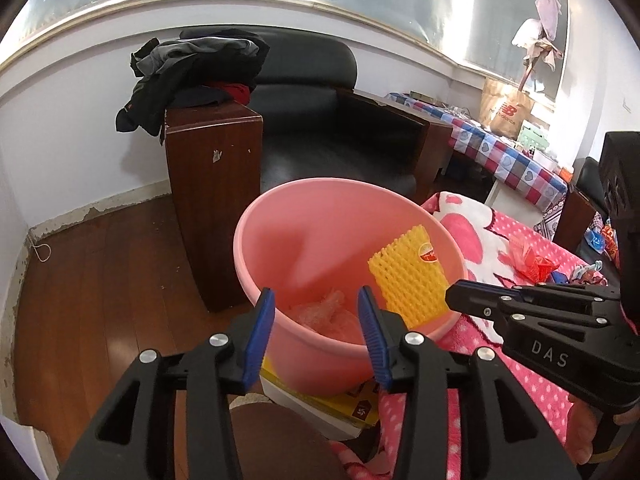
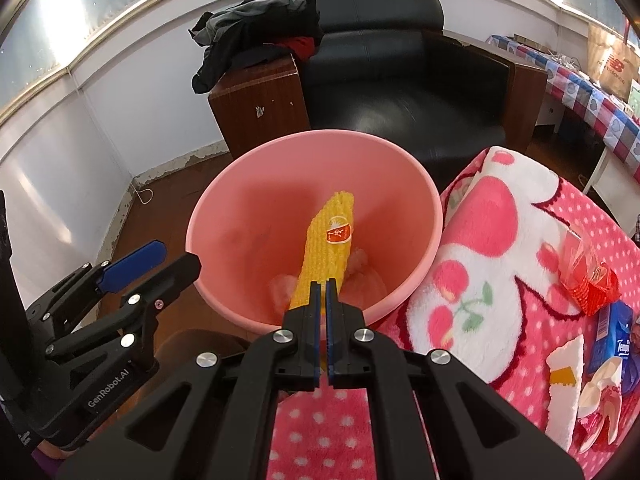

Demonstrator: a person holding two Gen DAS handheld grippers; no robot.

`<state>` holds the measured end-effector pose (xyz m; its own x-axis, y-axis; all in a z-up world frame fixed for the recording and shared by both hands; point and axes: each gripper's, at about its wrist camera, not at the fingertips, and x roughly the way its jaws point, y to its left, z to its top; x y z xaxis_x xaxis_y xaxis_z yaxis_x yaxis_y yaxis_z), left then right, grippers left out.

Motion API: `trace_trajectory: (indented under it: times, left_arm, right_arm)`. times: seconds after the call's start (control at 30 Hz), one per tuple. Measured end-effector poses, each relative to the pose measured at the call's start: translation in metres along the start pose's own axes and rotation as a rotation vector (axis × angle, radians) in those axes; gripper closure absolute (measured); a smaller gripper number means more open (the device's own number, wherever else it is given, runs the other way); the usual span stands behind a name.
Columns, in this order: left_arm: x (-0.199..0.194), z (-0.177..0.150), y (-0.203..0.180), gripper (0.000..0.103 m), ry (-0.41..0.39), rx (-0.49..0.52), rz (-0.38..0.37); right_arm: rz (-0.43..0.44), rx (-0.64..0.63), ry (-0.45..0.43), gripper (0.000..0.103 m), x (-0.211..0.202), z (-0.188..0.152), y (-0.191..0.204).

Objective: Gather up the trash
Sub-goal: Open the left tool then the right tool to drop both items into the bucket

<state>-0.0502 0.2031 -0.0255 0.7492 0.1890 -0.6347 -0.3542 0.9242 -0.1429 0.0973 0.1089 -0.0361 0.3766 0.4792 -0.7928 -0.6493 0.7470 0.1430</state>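
Observation:
A pink plastic basin [image 1: 320, 216] [image 2: 280, 184] stands beside the bed and holds a crumpled clear wrapper [image 1: 332, 312]. My right gripper [image 2: 322, 288] is shut on a yellow foam fruit net [image 2: 326, 248] with an orange sticker and holds it over the basin; the net also shows in the left wrist view [image 1: 408, 276], with the right gripper [image 1: 456, 294] at its edge. My left gripper [image 1: 316, 312] is open and empty at the basin's near rim; it shows at the left of the right wrist view [image 2: 160, 262].
A pink blanket [image 2: 500, 280] with a red wrapper [image 2: 588, 280], a blue tissue pack [image 2: 612, 336] and white paper scraps [image 2: 568, 376] lies right. A black armchair [image 1: 320, 120] with wooden arms and a clothes heap [image 1: 192, 68] stands behind. A yellow box [image 1: 340, 404] lies under the basin.

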Motion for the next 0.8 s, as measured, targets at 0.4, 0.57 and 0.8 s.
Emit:
trace_trajectory:
  times: [0.4,0.57,0.8]
  left_arm:
    - [-0.015,0.004,-0.008,0.057,-0.030,0.009,-0.015]
    - [-0.023,0.003,-0.012,0.057,-0.041,0.017,-0.011]
    - [-0.035,0.004,-0.014,0.057,-0.054,0.028,-0.007]
  right_arm:
    - [0.009,0.008,-0.033,0.100,-0.018,-0.004,-0.007]
    - [0.023,0.006,-0.037,0.099,-0.020,-0.001,-0.008]
    - [0.044,0.015,-0.071,0.074,-0.030,-0.001,-0.008]
